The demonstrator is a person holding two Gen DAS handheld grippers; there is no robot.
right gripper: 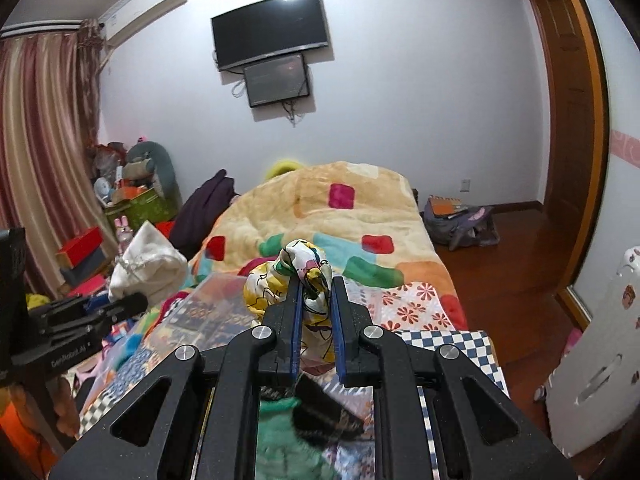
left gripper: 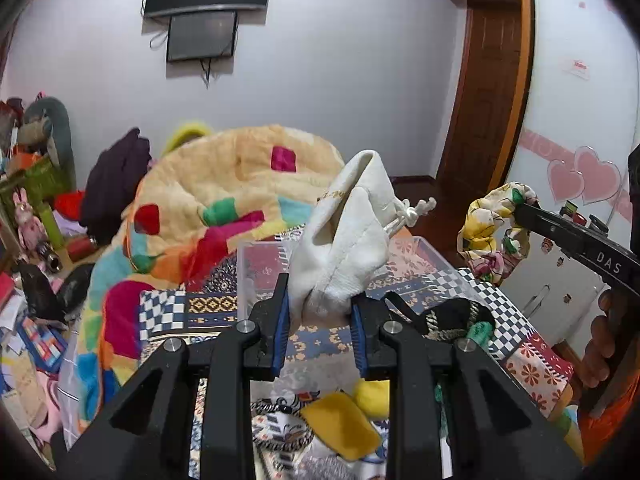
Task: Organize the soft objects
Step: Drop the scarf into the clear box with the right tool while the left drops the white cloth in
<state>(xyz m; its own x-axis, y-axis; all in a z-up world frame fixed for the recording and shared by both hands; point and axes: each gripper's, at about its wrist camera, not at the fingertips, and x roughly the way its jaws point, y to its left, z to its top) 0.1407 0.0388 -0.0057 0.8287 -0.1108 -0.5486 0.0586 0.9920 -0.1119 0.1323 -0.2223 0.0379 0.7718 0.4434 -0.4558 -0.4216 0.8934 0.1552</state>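
Note:
My left gripper (left gripper: 320, 304) is shut on a cream drawstring pouch (left gripper: 348, 232) and holds it up above a clear plastic box (left gripper: 260, 268) on the bed. The pouch also shows in the right wrist view (right gripper: 148, 264). My right gripper (right gripper: 316, 288) is shut on a yellow floral scrunchie (right gripper: 280, 280) and holds it in the air; the scrunchie shows in the left wrist view (left gripper: 496, 232) at the right. Below lie a yellow soft item (left gripper: 340, 424), a black pouch (left gripper: 448, 316) and a green knit item (right gripper: 280, 432).
A colourful fleece blanket (left gripper: 208, 208) is heaped on the bed behind the box. A patchwork sheet (left gripper: 532, 360) covers the bed. Cluttered toys and boxes (left gripper: 36, 184) stand at the left. A backpack (right gripper: 460, 220) lies on the wooden floor at the right.

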